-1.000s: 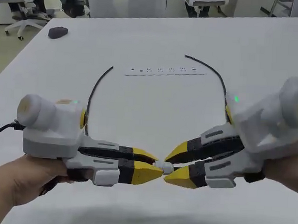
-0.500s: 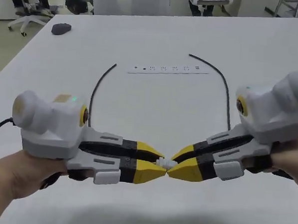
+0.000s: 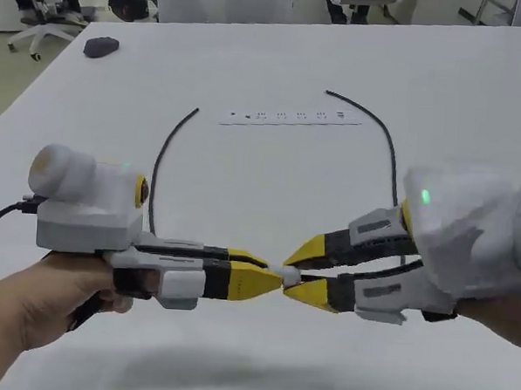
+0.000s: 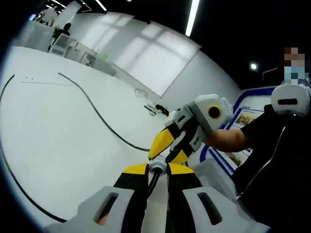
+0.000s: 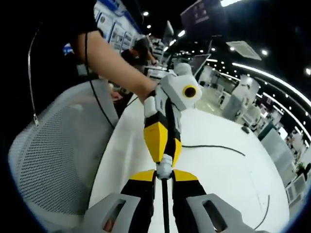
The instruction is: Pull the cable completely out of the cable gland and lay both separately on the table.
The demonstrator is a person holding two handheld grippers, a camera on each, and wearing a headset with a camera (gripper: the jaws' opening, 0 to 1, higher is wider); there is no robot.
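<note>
Between the tips of both grippers, lifted off the table [image 3: 269, 195], sits the small pale gland [image 3: 289, 274]. The left gripper [image 3: 272, 280] comes in from the left with its yellow jaws drawn narrow, pinching one end of the gland. The right gripper [image 3: 293, 280] meets it nose to nose from the right. Its jaws stand in a slim V, with the tips closed on the other end.

From each gripper view, the gland [image 4: 158, 166] [image 5: 165, 166] sits right at that gripper's own tips, and the cable runs back between the jaws toward the camera.

The black cable [image 3: 391, 158] is threaded through the gland. Both of its long tails curve away across the white table, with the ends lying well apart. A white power strip [image 3: 286, 118] lies between those ends. A dark mouse [image 3: 100, 47] rests near the far left edge.
</note>
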